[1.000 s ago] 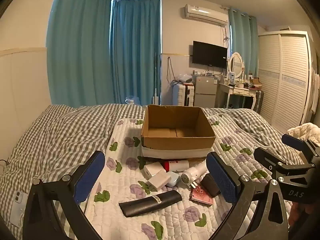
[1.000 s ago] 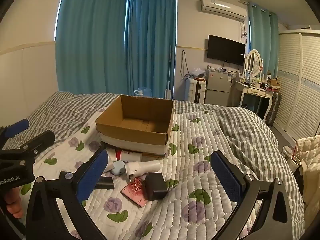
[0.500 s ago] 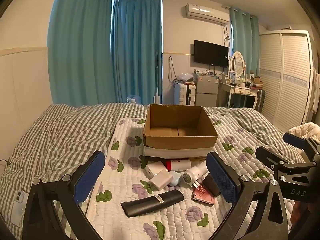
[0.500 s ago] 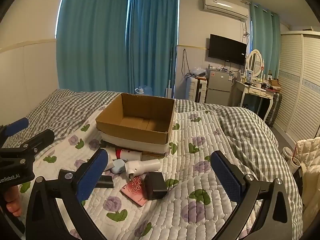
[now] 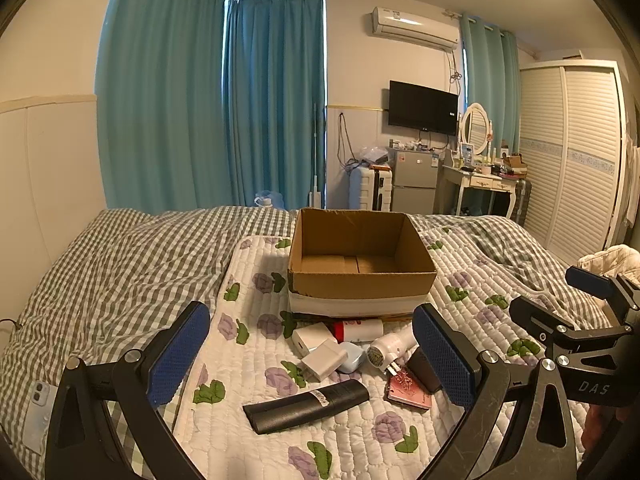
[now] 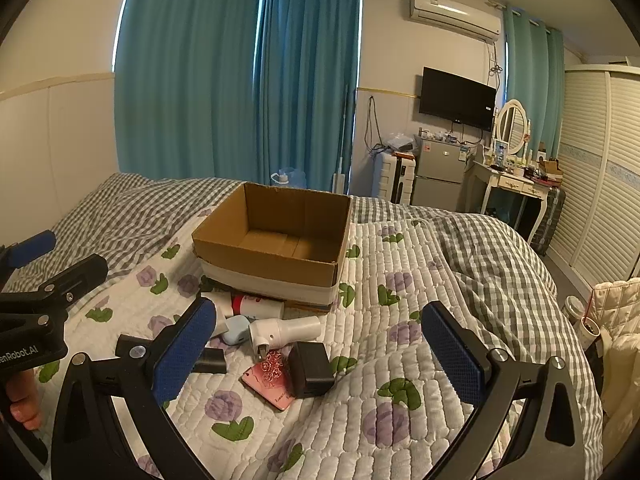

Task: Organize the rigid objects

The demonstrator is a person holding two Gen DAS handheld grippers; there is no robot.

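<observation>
Both pairs of jaws stand spread wide with nothing between them: the left gripper (image 5: 310,354) and the right gripper (image 6: 318,356) each hover above the cluttered quilt (image 5: 256,452), apart from every object.

Against the frames a second ago, both views sit slightly higher and further back; the cardboard box (image 5: 360,266) appears a touch lower in each, and the clutter itself has not shifted.

The open box rests on the floral quilt, its floor bare. Just in front of it lie the things to sort: a white tube with a red band (image 5: 358,329), two white chargers (image 5: 322,358), a pale blue case (image 5: 352,362), a white hair dryer (image 6: 286,330), a black adapter (image 6: 310,368), a pink card (image 6: 270,386) and a long black case (image 5: 306,404).

In the left view the right pad hides most of the black adapter. In the right view the left pad covers the chargers and cuts the long black case down to a stub. The tube is partly tucked under the box edge. A phone (image 5: 37,416) lies on the gingham cover, half behind the left gripper's frame.
</observation>
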